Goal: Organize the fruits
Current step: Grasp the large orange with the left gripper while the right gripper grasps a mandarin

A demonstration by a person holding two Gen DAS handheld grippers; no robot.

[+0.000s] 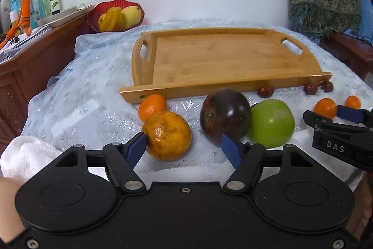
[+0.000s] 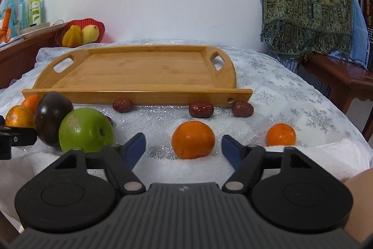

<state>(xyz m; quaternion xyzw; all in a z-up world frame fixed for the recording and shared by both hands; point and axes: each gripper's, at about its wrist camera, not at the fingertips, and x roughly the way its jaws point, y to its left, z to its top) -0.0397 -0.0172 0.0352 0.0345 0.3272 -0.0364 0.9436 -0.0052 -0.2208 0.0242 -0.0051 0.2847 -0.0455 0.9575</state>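
Bamboo tray sits empty at the far side, fruits all on the cloth near it. Left gripper spread around the big orange; right gripper spread before a tangerine.

Left wrist view: taken low over the cloth, faced toward the wooden tray at 12 o'clock, fruit seen close. Right wrist view: likewise set low, aimed at the same tray. Shared: tray, green apple, wall.
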